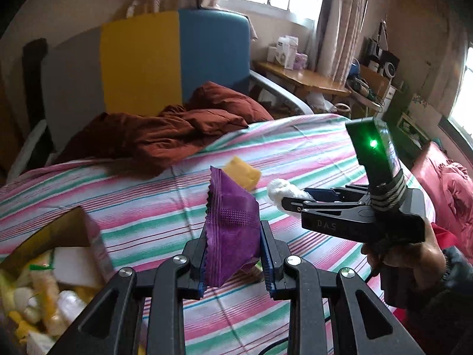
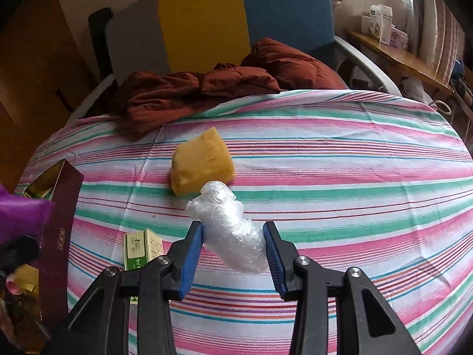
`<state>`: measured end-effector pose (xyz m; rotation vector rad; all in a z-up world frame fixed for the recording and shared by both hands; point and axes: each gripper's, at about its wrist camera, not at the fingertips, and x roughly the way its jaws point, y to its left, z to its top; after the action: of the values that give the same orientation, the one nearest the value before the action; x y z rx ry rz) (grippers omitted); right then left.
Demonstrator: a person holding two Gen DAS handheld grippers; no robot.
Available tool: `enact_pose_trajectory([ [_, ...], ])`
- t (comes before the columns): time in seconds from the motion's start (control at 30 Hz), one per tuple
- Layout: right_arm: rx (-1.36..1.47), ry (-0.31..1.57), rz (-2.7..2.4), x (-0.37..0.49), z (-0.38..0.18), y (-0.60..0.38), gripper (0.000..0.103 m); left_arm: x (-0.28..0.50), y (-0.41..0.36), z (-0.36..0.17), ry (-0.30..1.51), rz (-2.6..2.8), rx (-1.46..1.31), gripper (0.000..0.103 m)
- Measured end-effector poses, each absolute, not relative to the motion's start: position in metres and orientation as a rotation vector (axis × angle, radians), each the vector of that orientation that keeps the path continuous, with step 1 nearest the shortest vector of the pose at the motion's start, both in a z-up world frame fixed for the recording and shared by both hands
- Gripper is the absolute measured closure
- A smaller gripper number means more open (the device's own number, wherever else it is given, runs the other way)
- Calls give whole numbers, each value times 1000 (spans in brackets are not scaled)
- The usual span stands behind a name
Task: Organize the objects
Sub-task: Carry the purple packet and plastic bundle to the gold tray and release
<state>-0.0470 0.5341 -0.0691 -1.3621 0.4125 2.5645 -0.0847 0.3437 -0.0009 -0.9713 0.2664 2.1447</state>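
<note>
My left gripper (image 1: 233, 254) is shut on a purple foil packet (image 1: 230, 222) and holds it above the striped bed, to the right of an open cardboard box (image 1: 59, 254) full of small items. My right gripper (image 2: 235, 248) is shut on a clear plastic-wrapped bundle (image 2: 230, 230), held over the bed; it shows in the left wrist view (image 1: 285, 195) too, holding the bundle (image 1: 279, 190). A yellow sponge-like block (image 2: 202, 161) lies on the bed just beyond the bundle, also seen in the left wrist view (image 1: 244, 174).
A small green-and-white carton (image 2: 142, 248) lies on the striped sheet (image 2: 354, 177) near the maroon box wall (image 2: 59, 236). A rust-red quilt (image 2: 230, 85) is heaped at the bed's far end against a grey, yellow and blue headboard (image 2: 207, 17). A wooden shelf (image 2: 399, 56) stands far right.
</note>
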Motion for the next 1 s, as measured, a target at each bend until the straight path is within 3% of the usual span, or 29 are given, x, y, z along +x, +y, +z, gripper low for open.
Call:
enact_pose_trajectory([
  [0.53, -1354, 394, 2472, -42, -76, 539, 61, -67, 268, 23, 201, 2273, -916, 74],
  [1.0, -1309, 384, 2655, -39, -30, 466, 61, -76, 148, -6, 42, 2382, -1070, 74],
])
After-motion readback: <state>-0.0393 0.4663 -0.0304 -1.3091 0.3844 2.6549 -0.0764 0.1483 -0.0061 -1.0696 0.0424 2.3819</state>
